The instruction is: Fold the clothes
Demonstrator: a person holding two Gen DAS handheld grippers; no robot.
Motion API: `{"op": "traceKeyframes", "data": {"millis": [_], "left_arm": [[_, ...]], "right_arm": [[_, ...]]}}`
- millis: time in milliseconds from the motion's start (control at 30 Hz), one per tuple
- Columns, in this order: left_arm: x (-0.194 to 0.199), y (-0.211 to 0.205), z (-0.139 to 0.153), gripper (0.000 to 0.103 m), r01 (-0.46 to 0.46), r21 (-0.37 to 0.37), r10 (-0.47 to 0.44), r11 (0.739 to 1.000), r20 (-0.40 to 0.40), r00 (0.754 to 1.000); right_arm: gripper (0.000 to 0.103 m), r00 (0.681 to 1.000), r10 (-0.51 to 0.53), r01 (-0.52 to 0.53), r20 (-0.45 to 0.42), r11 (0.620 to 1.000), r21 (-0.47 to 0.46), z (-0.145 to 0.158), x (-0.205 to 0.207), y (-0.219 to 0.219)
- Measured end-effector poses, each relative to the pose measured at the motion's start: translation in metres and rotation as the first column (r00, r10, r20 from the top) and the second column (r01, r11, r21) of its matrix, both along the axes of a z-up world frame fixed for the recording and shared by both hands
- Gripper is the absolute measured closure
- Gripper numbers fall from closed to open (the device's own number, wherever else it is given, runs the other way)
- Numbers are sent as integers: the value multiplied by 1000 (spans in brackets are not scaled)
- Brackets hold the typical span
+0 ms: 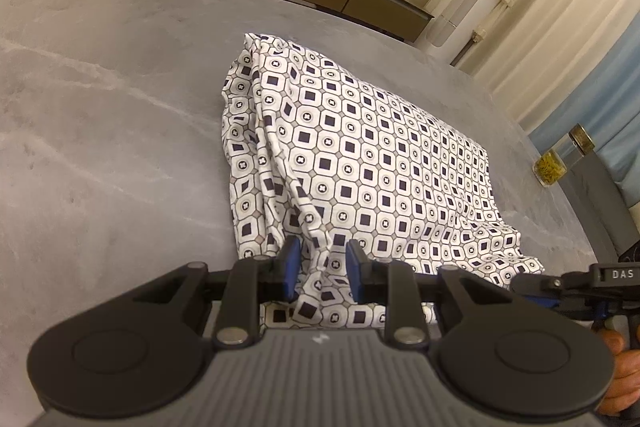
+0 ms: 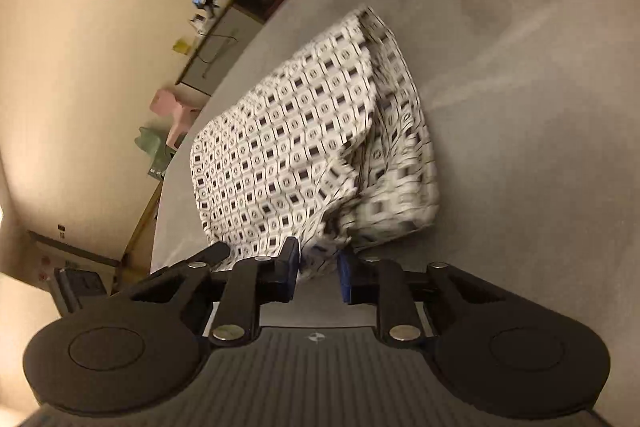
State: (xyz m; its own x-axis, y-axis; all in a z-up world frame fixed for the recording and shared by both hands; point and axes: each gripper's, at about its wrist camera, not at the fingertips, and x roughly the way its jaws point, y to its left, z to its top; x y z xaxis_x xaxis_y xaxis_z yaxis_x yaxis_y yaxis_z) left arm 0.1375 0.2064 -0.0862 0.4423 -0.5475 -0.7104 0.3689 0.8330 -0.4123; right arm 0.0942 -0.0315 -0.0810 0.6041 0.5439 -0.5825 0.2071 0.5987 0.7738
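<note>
Two tools on one patterned cloth (image 1: 360, 155), which lies mid-frame on the grey tabletop (image 1: 100, 107). Left tool (image 1: 320, 269): blue pads apart, a bunched ridge of fabric between them at bottom centre; can't tell if it's pinched. Right tool (image 2: 319, 269): pads apart, cloth corner bunched between them, view motion-blurred, grip unclear.

The left gripper (image 1: 320, 267) has its blue pads (image 1: 290, 265) parted around a bunched ridge of the patterned garment (image 1: 360, 155), seemingly not pinching it. The cloth spreads ahead and rightward over the grey table (image 1: 100, 127). The right gripper (image 1: 580, 287) sits just right.
</note>
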Motion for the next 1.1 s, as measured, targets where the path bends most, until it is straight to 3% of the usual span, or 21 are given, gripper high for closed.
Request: {"op": "traceKeyframes", "data": {"millis": [100,267,400,433,533,633,733,833,867,967,1033,1100], "left_arm": [[0,-3,0,77,4,10,-4,1000,7,1000],[-3,-4,1,77,13,28,-14,1000,20,1000],[-10,-7,3,78,31,79,-35,996,48,998],[-11,-7,3,78,35,92,-40,995,54,998],[-16,-9,4,78,48,130,-58,990,74,996],[-21,-11,6,79,59,169,-75,984,93,993],[-25,-13,7,79,68,206,-92,976,112,989],[-31,-6,25,77,68,197,-103,978,169,980],[-36,-2,33,75,81,188,-120,979,207,971],[-49,9,60,70,118,166,-166,979,320,933],[-46,2,66,66,85,204,-162,975,397,904],[-26,-17,61,67,54,273,-170,961,424,889]], "right_arm": [[80,999,-6,7,-32,999,43,-4,-4,-2],[80,999,-24,26,-42,999,40,-10,4,0],[80,1000,-23,23,14,1000,-6,-4,9,1],[88,999,-22,22,29,1000,-19,-2,10,2],[94,989,50,-19,142,976,-217,21,6,15],[94,989,84,-29,123,919,-393,14,8,17],[97,986,106,-50,126,921,-387,3,12,14],[89,981,168,-125,93,927,-354,8,12,6],[80,981,165,-111,102,908,-405,14,9,4],[77,967,146,10,207,794,-608,40,-1,-4],[72,943,207,28,262,734,-679,56,4,-1],[70,910,309,-7,277,678,-735,63,20,9]]}}
